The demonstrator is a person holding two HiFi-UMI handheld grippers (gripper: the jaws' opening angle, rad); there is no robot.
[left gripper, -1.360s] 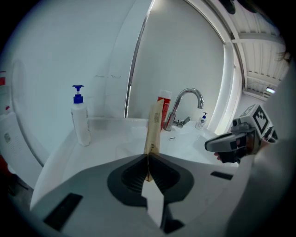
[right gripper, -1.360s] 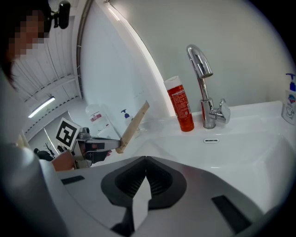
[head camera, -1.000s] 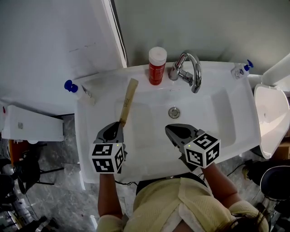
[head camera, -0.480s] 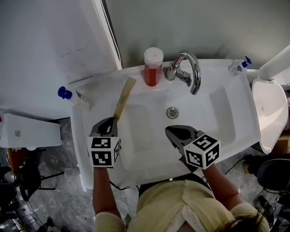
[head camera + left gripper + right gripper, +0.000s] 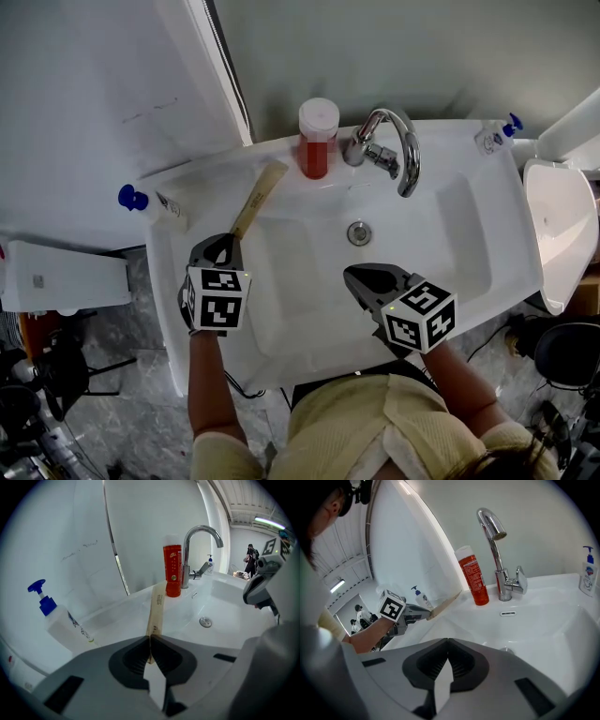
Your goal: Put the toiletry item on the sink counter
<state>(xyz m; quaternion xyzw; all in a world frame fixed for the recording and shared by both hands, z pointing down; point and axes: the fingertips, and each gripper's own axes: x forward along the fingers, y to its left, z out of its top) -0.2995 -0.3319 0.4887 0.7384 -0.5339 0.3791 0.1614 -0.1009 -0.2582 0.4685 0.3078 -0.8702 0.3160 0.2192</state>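
A long flat tan package (image 5: 257, 197) is the toiletry item. My left gripper (image 5: 223, 247) is shut on its near end, and the jaws pinch it edge-on in the left gripper view (image 5: 149, 639). The package (image 5: 156, 607) slants away over the left back corner of the white sink counter (image 5: 192, 180); whether its far end touches the counter I cannot tell. My right gripper (image 5: 362, 278) hovers over the basin's front, shut with nothing in it (image 5: 447, 654). From the right gripper view the package (image 5: 446, 603) sticks out of the left gripper (image 5: 410, 614).
A red bottle (image 5: 317, 141) with a white cap stands beside the chrome faucet (image 5: 397, 150) at the back rim. A white pump bottle with a blue head (image 5: 150, 205) lies left of the sink. A small pump bottle (image 5: 492, 137) sits at the back right corner. The drain (image 5: 359, 232) is mid-basin.
My left gripper has carried the package a little left and back, from over the basin toward the counter's left back rim. The right gripper has barely moved.
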